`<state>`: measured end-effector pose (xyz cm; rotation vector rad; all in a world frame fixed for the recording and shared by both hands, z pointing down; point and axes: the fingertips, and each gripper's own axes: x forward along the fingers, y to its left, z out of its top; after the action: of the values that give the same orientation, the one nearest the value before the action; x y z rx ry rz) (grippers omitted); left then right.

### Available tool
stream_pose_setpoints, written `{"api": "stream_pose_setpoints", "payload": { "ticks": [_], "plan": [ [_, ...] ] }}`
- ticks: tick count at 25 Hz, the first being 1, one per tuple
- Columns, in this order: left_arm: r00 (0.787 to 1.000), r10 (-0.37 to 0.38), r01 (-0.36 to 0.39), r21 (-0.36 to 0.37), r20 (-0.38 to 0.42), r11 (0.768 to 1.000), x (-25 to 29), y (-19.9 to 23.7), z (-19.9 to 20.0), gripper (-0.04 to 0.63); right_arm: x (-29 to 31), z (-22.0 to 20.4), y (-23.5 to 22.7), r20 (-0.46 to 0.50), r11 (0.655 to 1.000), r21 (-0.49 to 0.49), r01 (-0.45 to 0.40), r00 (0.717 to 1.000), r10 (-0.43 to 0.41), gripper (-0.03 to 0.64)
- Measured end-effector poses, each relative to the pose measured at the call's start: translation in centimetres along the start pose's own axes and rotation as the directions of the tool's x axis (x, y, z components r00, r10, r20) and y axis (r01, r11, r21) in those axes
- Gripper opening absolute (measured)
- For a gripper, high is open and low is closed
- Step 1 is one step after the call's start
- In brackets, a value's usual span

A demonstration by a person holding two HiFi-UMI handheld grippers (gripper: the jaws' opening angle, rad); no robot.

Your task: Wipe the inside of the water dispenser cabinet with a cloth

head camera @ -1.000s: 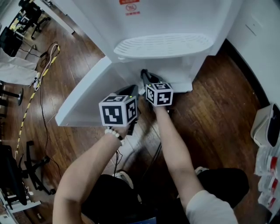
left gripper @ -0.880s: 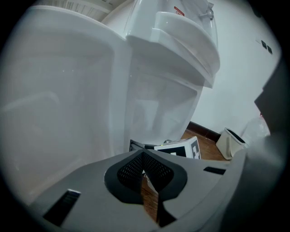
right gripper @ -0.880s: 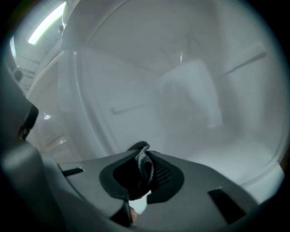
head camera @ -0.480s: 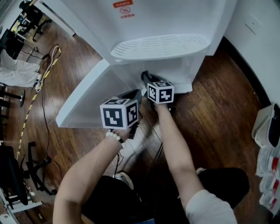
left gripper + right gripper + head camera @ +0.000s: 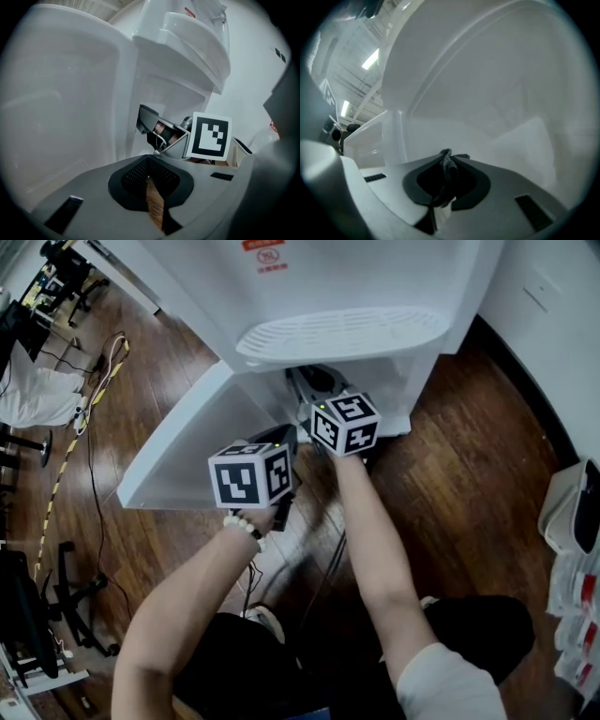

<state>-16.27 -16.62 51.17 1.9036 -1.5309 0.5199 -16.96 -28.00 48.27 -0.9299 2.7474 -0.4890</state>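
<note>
The wiping step is in hand. The right gripper (image 5: pixel 446 157) reaches into the cabinet (image 5: pixel 497 103) under the drip tray (image 5: pixel 342 334), its jaws clamped on a dark cloth (image 5: pixel 445 178) bunched between them. The cloth tip points at the pale inner wall, close to it; I cannot tell whether it touches. The left gripper (image 5: pixel 149 177) hangs near the person, just left of the right one and outside the opening, jaws together with nothing between them.

Judging from this, the next move calls for pressing the cloth against the wall and sweeping it across, then along the floor and corners of the compartment. The space looks tight, so the wrist will have to turn to reach the side walls.

The door (image 5: pixel 187 446) stands open to the left, close beside the left gripper, and could be knocked if that arm swings. The tray overhangs the opening and hides the cloth from the head view. Farther left, cables (image 5: pixel 94 381) trail over the wood floor (image 5: pixel 469 456). A white bin (image 5: pixel 567 512) sits at the right by the wall, well apart.
</note>
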Motion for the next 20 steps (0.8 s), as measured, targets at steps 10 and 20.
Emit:
{"api": "stream_pose_setpoints", "payload": {
  "ticks": [10,20],
  "plan": [
    [0.999,0.031,-0.031,-0.017,-0.023,0.999,0.3,1.0,-0.8,-0.005,1.9,3.1,-0.2,0.042,0.998,-0.061,0.031,0.999,-0.029,0.028],
    [0.999,0.024,-0.024,-0.035,-0.022,0.999,0.7,0.8,-0.9,-0.005,1.8,-7.9,-6.5,-0.231,0.977,0.107,0.185,0.96,-0.156,0.029]
  ]
}}
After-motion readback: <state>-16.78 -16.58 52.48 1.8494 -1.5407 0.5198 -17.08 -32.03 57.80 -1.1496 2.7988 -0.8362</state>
